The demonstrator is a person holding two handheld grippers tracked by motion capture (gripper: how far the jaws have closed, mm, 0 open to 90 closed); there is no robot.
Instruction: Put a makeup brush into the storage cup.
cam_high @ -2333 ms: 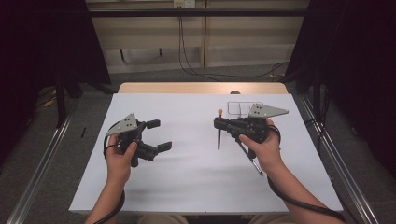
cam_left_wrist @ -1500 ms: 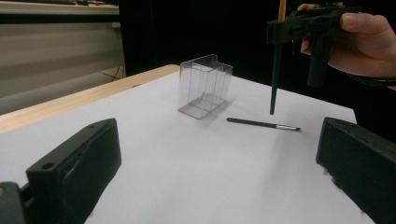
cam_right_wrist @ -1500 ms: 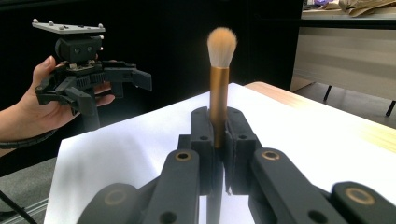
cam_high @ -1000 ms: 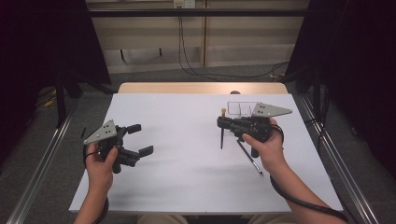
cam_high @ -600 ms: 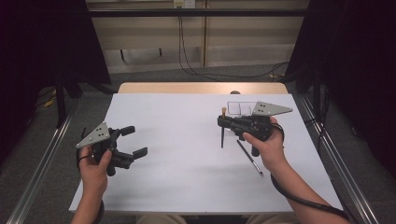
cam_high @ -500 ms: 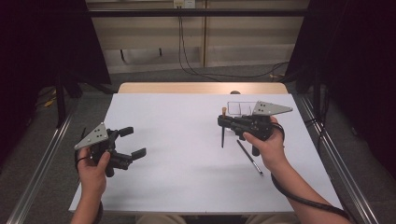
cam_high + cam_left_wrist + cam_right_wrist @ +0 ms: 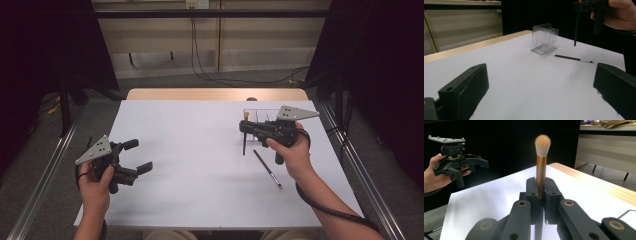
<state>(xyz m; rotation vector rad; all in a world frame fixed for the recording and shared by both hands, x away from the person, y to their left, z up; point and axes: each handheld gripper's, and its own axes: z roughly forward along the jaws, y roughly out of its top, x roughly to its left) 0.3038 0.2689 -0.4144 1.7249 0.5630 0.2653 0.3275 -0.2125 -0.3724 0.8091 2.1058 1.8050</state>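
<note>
We hold the right claw (image 7: 541,192) clamped on a makeup brush (image 7: 541,157), upright above the white surface (image 7: 200,150), beside the clear plastic organizer (image 7: 544,38). A thin brush (image 7: 267,168) lies flat near it. Our left claw (image 7: 137,156) stands wide, holding nothing. We can read no writing anywhere

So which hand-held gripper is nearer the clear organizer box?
Right. The right hand-held gripper hovers beside the box; the left hand-held gripper is far across the table.
</note>
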